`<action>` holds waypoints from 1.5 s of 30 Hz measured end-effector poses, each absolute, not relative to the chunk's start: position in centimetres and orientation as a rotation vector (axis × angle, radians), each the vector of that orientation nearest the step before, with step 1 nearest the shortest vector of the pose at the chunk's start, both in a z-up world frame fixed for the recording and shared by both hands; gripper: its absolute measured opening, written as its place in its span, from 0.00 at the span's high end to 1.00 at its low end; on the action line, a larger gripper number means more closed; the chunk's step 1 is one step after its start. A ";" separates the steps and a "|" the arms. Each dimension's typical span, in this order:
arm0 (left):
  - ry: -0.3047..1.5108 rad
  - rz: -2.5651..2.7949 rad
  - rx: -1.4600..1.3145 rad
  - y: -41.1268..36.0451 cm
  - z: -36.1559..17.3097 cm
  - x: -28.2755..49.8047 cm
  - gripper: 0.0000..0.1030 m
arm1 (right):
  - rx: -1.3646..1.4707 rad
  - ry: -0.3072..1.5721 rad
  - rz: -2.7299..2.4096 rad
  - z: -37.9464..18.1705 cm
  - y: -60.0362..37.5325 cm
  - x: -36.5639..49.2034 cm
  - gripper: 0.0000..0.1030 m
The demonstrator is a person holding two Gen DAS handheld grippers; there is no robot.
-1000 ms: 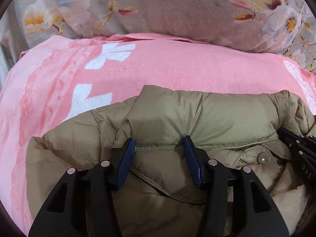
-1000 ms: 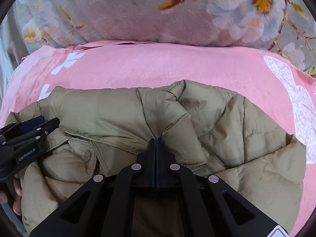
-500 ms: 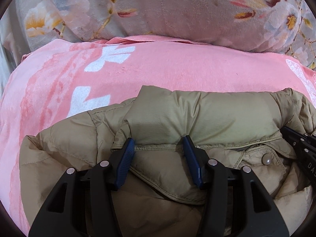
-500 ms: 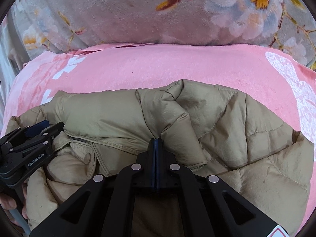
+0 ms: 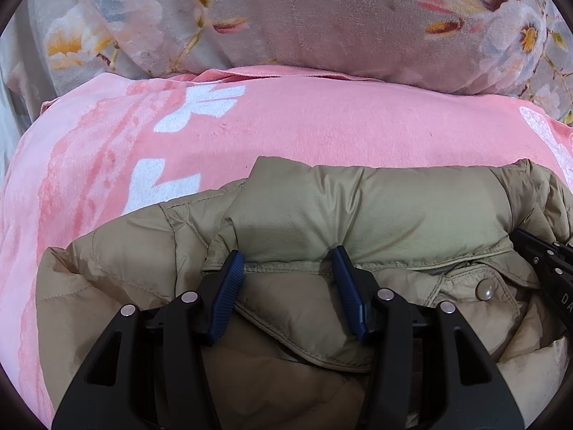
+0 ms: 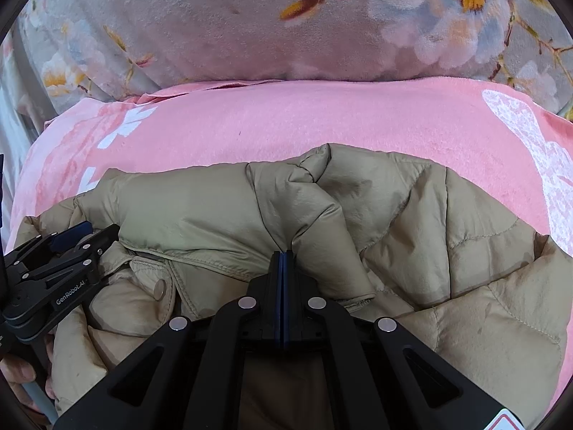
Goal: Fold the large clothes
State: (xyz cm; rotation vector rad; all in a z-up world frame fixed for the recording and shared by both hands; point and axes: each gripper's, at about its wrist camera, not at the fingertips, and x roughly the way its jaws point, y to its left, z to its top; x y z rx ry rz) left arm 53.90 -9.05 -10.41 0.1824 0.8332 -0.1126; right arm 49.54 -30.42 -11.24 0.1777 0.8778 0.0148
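Khaki quilted puffer jacket [image 5: 376, 215] lies bunched on the pink plush blanket [image 5: 322, 125] of the bed. The left gripper [image 5: 288, 274] has its fingers spread astride the collar seam. The right gripper [image 6: 283, 261] has its fingers pressed together; probably they pinch a thin fold, but I cannot tell. Before folding, both should grip firmly, lift evenly and keep the padding flat.

Left tongs [image 5: 288, 268] tilted downward, jaws half apart; right tongs [image 6: 283, 256] tilted downward, jaws pressed together; fingers [image 6: 16, 376] on handle
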 end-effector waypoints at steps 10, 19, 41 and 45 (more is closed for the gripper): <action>0.828 -0.108 0.189 -9.0 -10.4 53.8 0.52 | 0.179 0.879 0.013 -11.2 -30.5 49.5 1.00; 0.824 -0.092 0.203 -9.2 -10.4 53.9 0.51 | 0.248 0.870 0.049 -10.7 -31.5 49.3 1.00; 1.023 -0.212 -0.388 18.5 -7.8 15.5 0.13 | 0.530 0.854 -0.075 -8.3 -36.5 -1.7 0.34; 1.052 -0.299 -0.490 17.7 -9.5 13.9 0.13 | 0.598 0.811 -0.056 -9.2 -35.3 -2.5 0.32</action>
